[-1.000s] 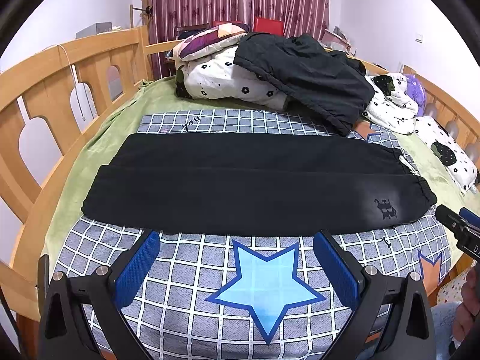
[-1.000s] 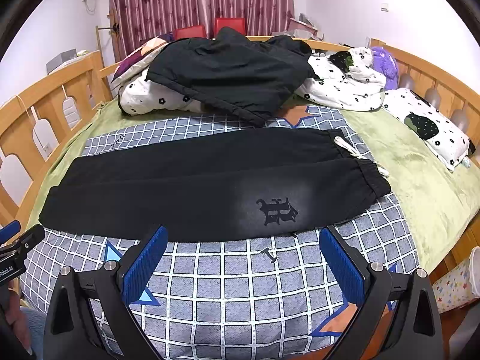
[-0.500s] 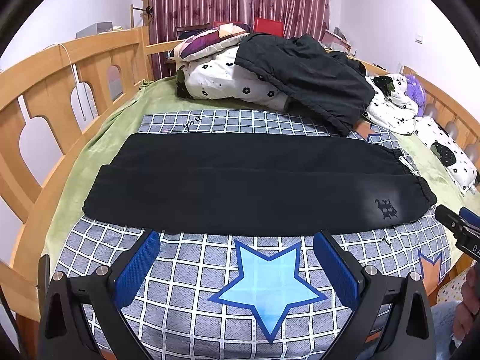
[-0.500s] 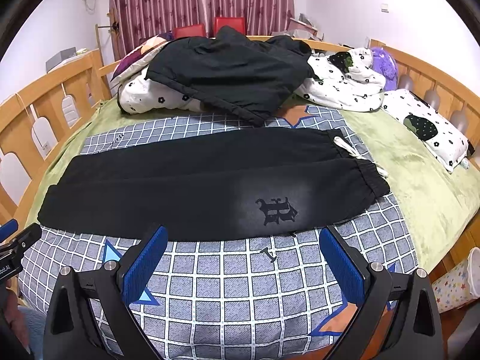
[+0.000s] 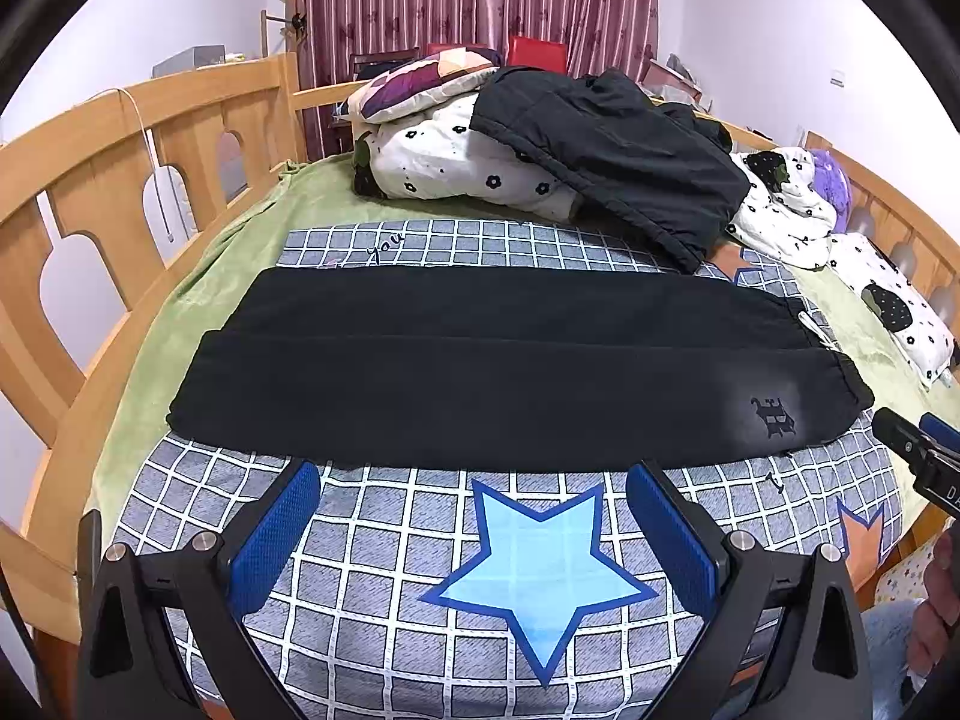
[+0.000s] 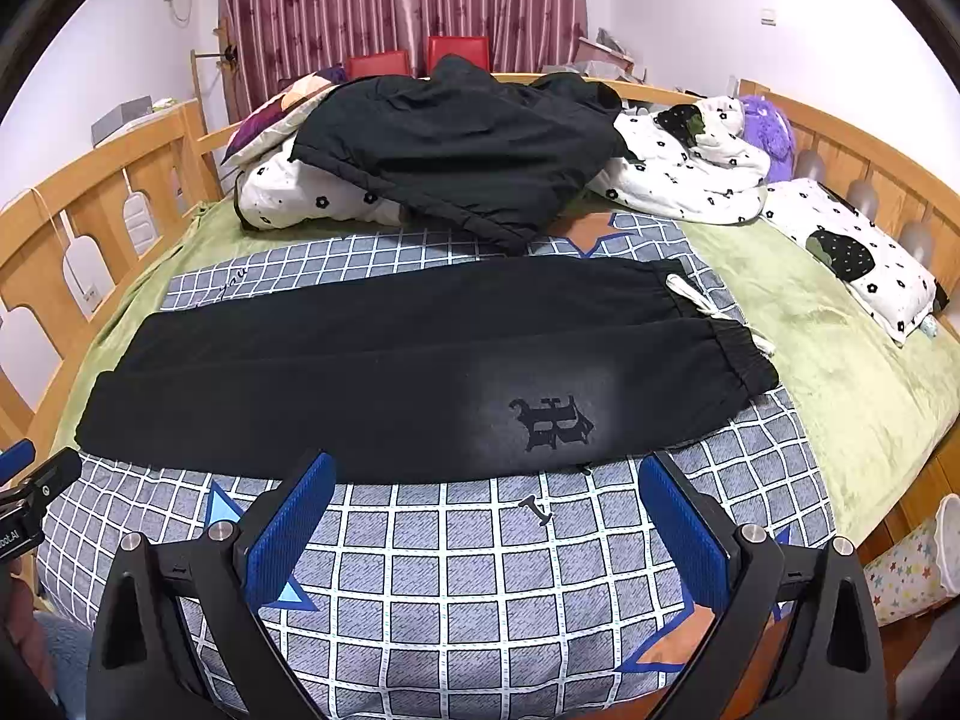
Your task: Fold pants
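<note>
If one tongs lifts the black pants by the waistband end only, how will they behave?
The black pants look like soft knit lying flat, so they would probably droop limply. Being long and doubled, the layers may slide apart. The drawstring lies loose and would likely dangle.

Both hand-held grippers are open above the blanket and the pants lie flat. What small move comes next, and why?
Probably ease the left hand-held gripper forward toward the cuff end of the black pants. Its jaws stand open, short of the fabric, and the legs already lie stacked lengthwise.
</note>
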`<state>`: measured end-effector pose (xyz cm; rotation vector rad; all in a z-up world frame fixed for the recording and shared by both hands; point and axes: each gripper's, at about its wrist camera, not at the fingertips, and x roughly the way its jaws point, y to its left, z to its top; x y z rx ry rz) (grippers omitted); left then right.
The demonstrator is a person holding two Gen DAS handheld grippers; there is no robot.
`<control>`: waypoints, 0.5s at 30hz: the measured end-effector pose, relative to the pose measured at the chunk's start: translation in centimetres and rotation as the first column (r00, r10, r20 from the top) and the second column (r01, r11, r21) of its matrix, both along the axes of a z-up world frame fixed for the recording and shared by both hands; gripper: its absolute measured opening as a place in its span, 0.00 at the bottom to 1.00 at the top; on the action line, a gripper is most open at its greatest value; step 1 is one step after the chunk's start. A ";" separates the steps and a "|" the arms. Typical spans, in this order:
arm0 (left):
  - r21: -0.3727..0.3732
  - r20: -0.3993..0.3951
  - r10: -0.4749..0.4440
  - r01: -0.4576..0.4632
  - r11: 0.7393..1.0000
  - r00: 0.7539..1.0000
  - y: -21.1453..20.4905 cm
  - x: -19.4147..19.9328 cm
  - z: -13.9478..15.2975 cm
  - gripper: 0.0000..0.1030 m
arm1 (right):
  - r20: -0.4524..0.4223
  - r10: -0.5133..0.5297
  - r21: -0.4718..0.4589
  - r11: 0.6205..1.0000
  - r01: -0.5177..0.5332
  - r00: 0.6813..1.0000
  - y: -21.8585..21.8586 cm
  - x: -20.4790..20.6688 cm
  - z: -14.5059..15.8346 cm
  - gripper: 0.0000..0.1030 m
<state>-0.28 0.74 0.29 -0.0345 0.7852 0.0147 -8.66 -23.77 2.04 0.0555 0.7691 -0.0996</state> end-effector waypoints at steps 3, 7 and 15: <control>0.000 -0.001 0.000 0.000 1.000 1.000 0.0 0.0 0.0 0.99 | 0.000 0.000 0.000 1.000 0.000 1.000 0.0 0.0 0.0 0.97; 0.000 -0.001 0.001 -0.001 1.000 1.000 -0.1 0.0 0.0 0.99 | 0.000 0.000 -0.001 1.000 0.000 1.000 0.0 0.0 0.0 0.97; -0.001 -0.001 0.000 0.000 1.000 1.000 -0.1 0.0 0.0 0.99 | 0.001 0.001 -0.002 1.000 -0.001 1.000 0.0 0.0 0.0 0.97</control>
